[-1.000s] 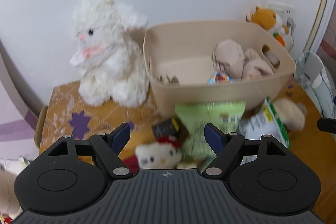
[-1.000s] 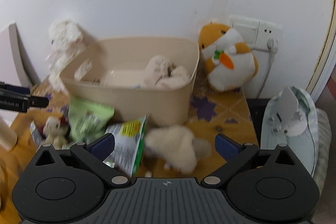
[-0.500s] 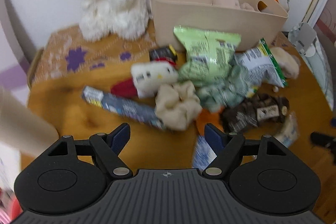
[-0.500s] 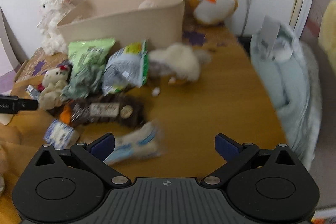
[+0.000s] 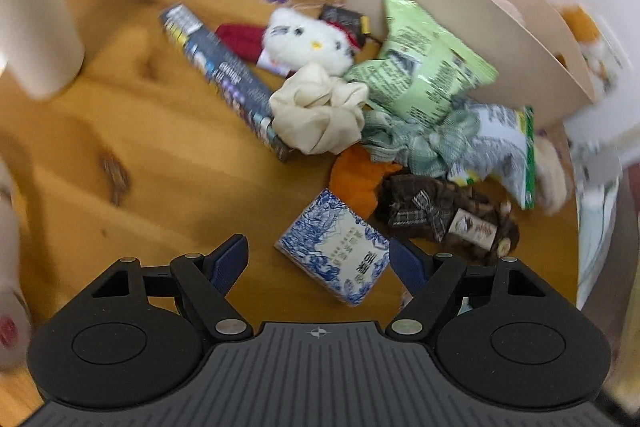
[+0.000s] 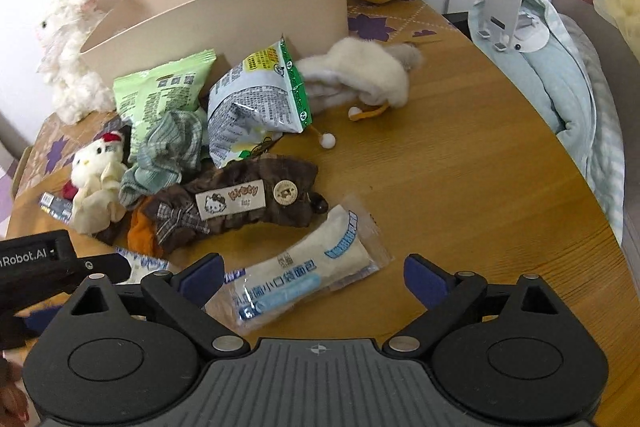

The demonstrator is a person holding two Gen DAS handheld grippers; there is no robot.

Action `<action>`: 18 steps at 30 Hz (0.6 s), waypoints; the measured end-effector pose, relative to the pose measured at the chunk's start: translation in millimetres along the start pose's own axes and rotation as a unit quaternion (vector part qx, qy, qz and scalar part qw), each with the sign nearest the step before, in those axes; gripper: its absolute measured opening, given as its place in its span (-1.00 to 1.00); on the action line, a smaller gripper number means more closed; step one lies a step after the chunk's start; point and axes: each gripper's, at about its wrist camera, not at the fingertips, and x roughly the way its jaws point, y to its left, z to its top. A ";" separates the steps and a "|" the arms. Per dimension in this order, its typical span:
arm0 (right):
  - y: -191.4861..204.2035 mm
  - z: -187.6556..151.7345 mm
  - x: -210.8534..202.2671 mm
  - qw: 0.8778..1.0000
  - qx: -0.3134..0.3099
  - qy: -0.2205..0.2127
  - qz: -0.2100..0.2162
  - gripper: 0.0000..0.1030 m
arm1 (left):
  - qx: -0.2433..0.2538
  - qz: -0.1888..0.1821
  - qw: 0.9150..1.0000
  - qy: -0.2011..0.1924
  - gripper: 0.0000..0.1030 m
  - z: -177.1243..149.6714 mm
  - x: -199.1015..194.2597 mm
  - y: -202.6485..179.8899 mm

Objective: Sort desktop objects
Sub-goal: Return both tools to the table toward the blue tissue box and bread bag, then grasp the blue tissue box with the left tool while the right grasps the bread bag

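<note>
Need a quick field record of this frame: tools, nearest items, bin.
left tool: open, over blue-and-white packet
right tool: open, over clear-wrapped bread pack
bin: beige, behind the pile, plush partly visible inside
pile: green snack bag, brown pouch, cat plush
surface: wooden table

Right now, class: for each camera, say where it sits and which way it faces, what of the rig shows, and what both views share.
Left wrist: sits on the left claw, tilted down at the desk; its open fingers flank a blue-white box.
Right wrist: sits on the right claw, facing the bin and wall; open fingers straddle a clear packet, and the left claw's body enters at left.
Shared: bin, green bag, brown pouch, white kitty.
</note>
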 end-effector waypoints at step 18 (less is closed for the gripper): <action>6.3 -5.5 31.2 0.999 -0.010 0.030 -0.029 0.77 | -0.057 0.060 0.996 0.011 0.54 5.2 27.8 -28.4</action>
